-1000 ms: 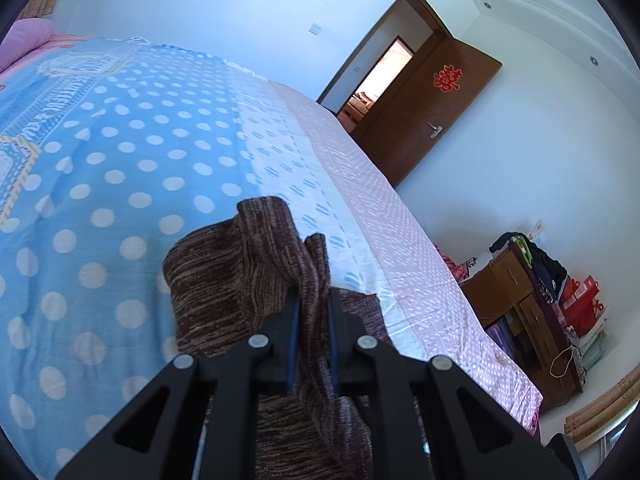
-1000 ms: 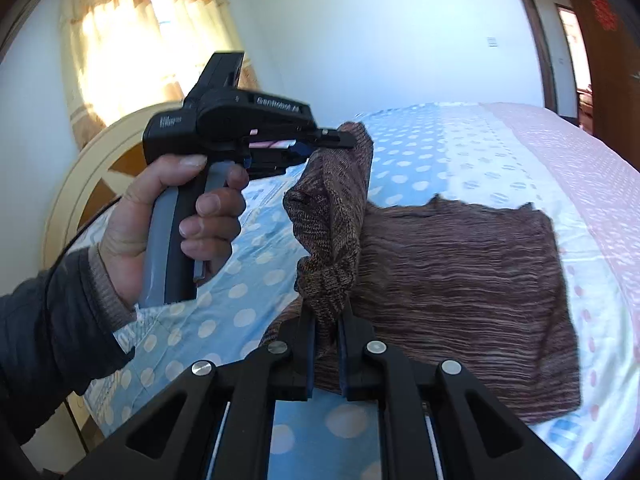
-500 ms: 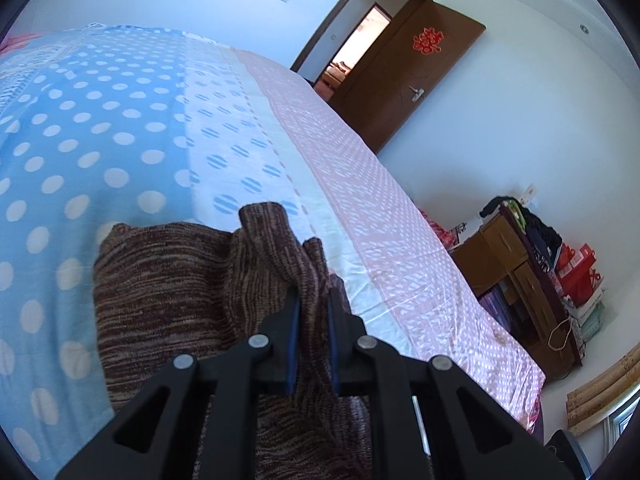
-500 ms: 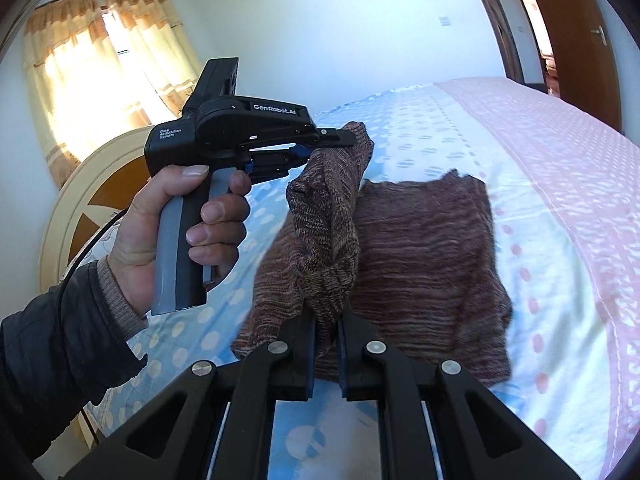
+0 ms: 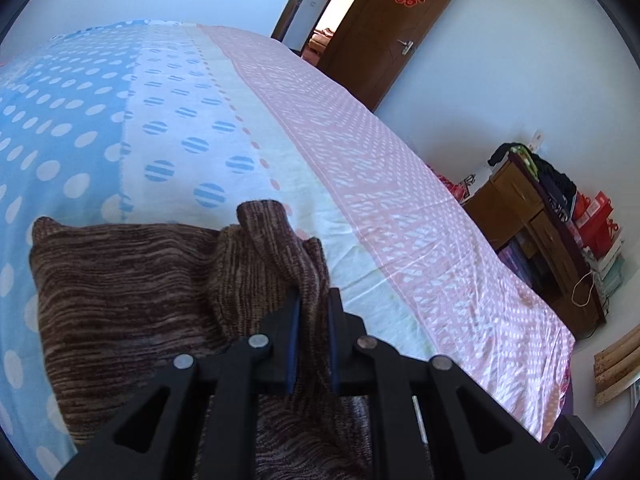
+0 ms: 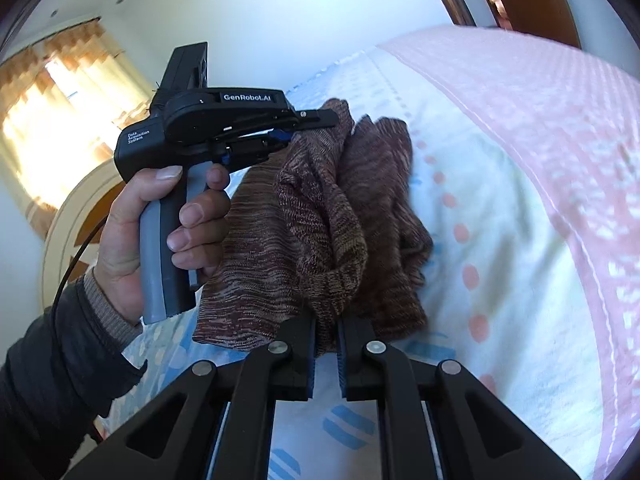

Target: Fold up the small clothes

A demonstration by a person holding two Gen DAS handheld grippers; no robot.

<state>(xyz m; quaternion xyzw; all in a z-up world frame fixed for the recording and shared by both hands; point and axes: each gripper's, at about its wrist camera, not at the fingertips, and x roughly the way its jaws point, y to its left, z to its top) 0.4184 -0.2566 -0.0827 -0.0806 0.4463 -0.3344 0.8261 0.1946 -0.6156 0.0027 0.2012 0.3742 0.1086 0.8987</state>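
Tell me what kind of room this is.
Almost certainly a home bedroom. The brown knit garment lies on a bed with a polka-dot sheet, a wooden door stands open, and a wooden dresser piled with clothes and boxes sits against the wall.

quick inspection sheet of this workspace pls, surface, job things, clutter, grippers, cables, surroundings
Surface: bed with a blue, white and pink dotted cover.
Job's things: brown knit garment, partly lifted off the bed.
Clutter: nothing seen on the bed.
Grippers: left gripper shut on the garment; right gripper shut on it too.
Cables: black cable by the left wrist.
Surroundings: open wooden door, piled wooden dresser, curtained window.
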